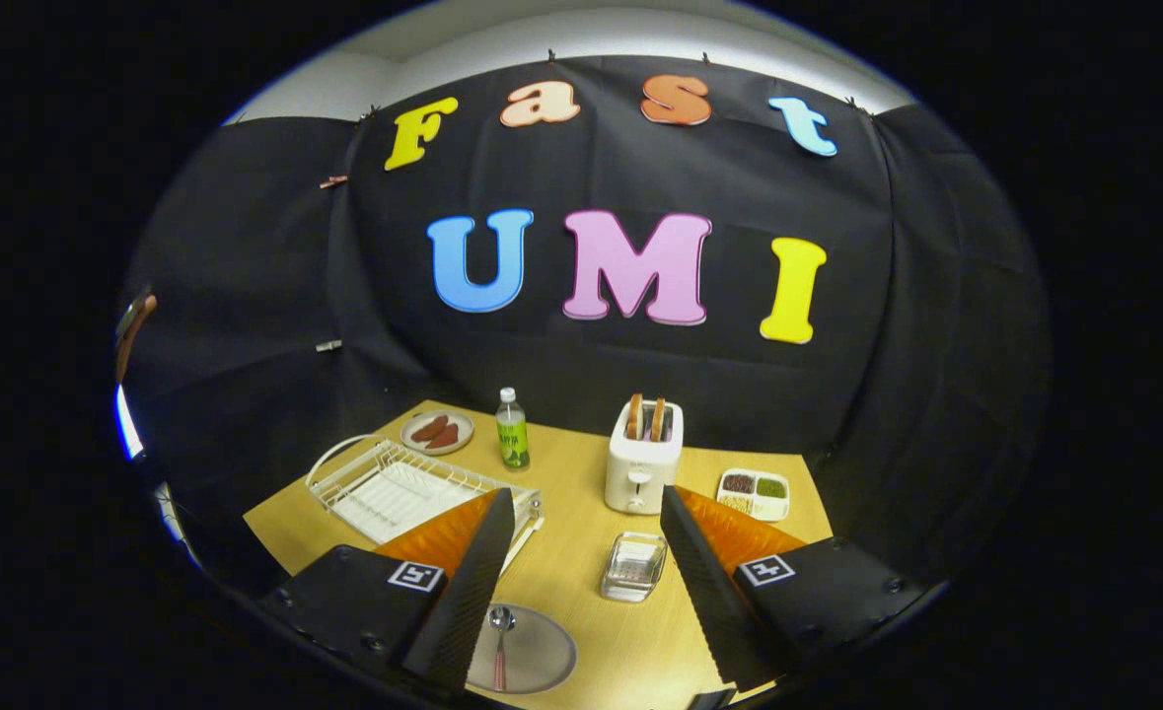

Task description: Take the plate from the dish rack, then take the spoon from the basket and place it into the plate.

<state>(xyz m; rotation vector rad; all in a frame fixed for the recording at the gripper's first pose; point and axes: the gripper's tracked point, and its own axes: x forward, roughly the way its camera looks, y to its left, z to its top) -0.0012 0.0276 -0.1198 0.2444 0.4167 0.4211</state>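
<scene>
Spoon (499, 641) is already lying in the plate (542, 656), so going by the gripper view this one looks pretty much done to me. The plate sits flat on the wooden table (581, 582), down low between the two fingers and partly tucked behind the left one, and the spoon rests on it with its shiny round bowl pointing away and a reddish handle running back toward the camera. The gripper (586, 592) hangs above all that with its fingers spread wide and nothing between them, so it's got no hold on anything. The dish rack (394, 483) is just beyond the left finger and I can't see a plate in it, which fits the first step being finished. The small clear basket (633, 567) sits between the fingers, just beyond the plate, and looks empty as far as I can tell. If anything's left, I'd guess it's just backing off.
</scene>
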